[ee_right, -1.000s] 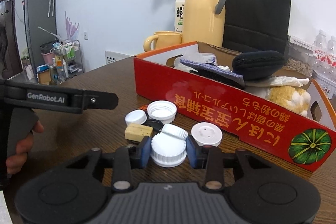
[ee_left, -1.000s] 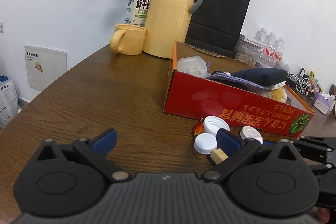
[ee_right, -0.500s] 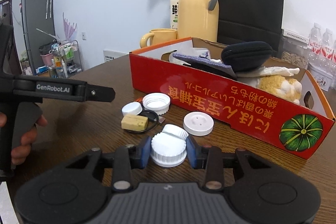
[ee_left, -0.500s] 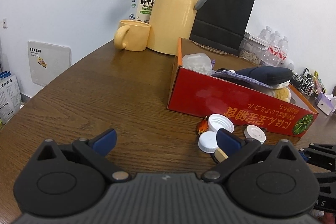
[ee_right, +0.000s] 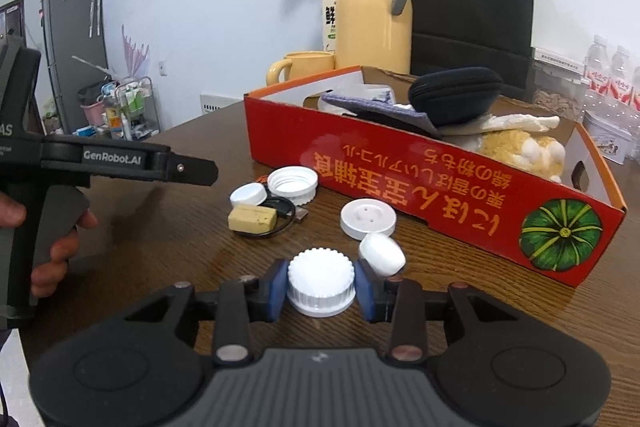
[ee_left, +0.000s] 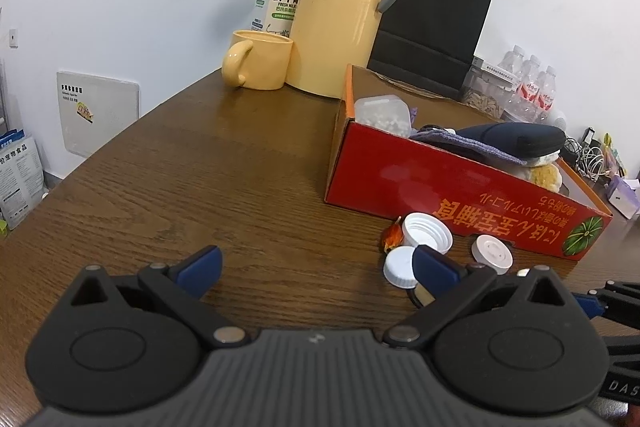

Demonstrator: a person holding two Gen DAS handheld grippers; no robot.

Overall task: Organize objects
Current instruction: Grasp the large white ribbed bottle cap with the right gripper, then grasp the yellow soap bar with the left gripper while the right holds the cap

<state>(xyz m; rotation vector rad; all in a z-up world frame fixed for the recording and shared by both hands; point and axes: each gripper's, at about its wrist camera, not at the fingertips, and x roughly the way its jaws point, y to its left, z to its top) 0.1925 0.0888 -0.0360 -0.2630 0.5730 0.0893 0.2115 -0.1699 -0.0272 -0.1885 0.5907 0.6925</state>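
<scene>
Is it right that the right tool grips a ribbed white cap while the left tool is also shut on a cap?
Not quite. The right tool does grip the ribbed white cap, but the left wrist view shows the left tool open, with nothing between its pads.

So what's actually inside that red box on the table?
The red box holds a dark zipped case on a purple cloth, a clear tub of white bits, and yellow and white fluffy stuff. Anything beneath that pile is hidden.
</scene>
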